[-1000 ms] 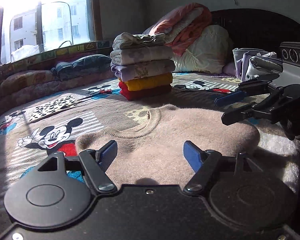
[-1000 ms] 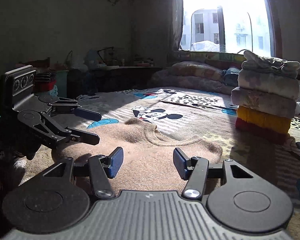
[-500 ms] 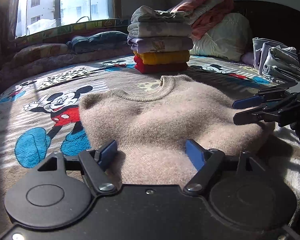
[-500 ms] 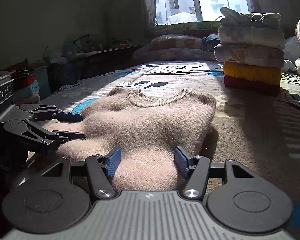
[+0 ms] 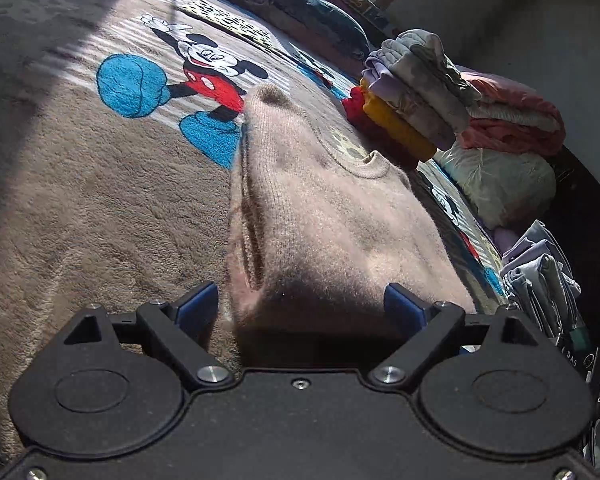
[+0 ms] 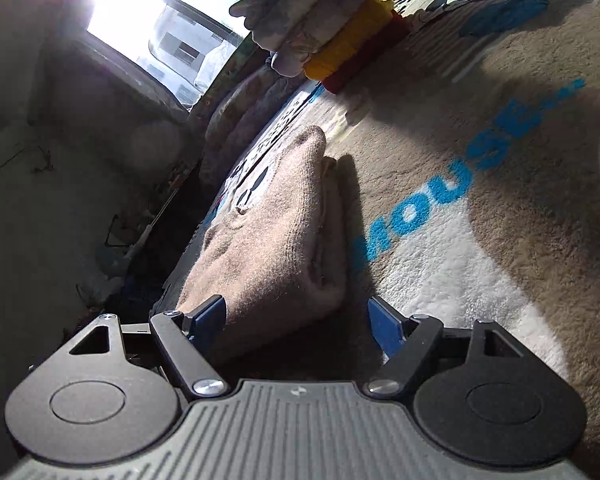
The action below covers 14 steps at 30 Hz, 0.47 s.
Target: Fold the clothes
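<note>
Since half a second earlier you had tipped both grippers sideways and pushed in low at the near corners of the folded sweater [image 5: 332,216]. Left gripper [image 5: 300,306] fingers stood wide open, straddling the near corner, closed on nothing; right gripper [image 6: 296,320] likewise wide apart, the sweater edge against its blue pad at 9 o'clock. My reading: you were set to grasp the bundle for lifting, perhaps to the stack of folded clothes [image 5: 404,108] at 1 o'clock. The sweater lay on the bed's Mickey Mouse blanket [image 5: 100,184], plush. Bright window [image 6: 168,20] at 11 o'clock; pillows [image 5: 504,184] beyond.
</note>
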Available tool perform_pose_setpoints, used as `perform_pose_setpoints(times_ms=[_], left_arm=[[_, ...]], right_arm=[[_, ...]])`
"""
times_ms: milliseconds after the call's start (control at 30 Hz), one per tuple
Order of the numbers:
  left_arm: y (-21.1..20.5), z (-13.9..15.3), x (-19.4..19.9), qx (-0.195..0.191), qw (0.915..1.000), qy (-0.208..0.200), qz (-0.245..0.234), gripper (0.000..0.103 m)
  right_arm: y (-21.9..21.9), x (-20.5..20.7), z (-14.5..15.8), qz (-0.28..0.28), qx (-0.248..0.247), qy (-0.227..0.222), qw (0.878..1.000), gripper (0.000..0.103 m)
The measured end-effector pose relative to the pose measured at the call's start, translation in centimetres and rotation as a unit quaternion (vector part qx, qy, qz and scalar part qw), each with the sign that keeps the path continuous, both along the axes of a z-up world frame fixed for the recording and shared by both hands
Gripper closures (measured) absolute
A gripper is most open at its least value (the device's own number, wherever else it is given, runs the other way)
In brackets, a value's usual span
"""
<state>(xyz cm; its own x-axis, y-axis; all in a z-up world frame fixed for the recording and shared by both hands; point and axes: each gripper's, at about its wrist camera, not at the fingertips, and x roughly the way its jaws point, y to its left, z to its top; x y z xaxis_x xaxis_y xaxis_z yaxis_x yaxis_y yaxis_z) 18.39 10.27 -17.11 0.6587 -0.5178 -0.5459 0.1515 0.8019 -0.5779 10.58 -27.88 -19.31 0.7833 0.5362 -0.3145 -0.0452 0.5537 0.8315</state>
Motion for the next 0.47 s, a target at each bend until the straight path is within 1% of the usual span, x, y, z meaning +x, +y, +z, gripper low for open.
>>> perform_pose_setpoints(times_ms=[100, 133, 200, 267, 367, 467], left_arm=[[0.7, -0.6, 0.6, -0.044, 0.9987, 0.021, 0.017, 0.012], [1.0, -0.9, 1.0, -0.065, 0.9973, 0.026, 0.023, 0.012], [1.3, -1.2, 1.6, -0.089, 0.9951, 0.034, 0.028, 0.012], [0.9, -1.1, 2.4, -0.090, 0.9949, 0.033, 0.029, 0.012], [0.3, -1.1, 3.9, -0.093, 0.9944, 0.033, 0.037, 0.012], [-0.6, -1.2, 5.7, -0.090, 0.9947, 0.030, 0.039, 0.012]], right_arm=[[0.1, 1.3, -0.5, -0.007, 0.038, 0.021, 0.999, 0.023], [0.3, 2.1, -0.6, -0.006, 0.041, 0.031, 0.999, 0.023], [0.9, 4.1, -0.7, 0.006, 0.036, 0.049, 0.998, 0.023], [1.6, 6.0, -0.6, 0.018, 0.028, 0.062, 0.998, 0.023], [2.4, 9.3, -0.4, 0.032, 0.023, 0.075, 0.996, 0.020], [3.2, 11.8, 0.0, 0.046, 0.000, 0.065, 0.997, 0.018]])
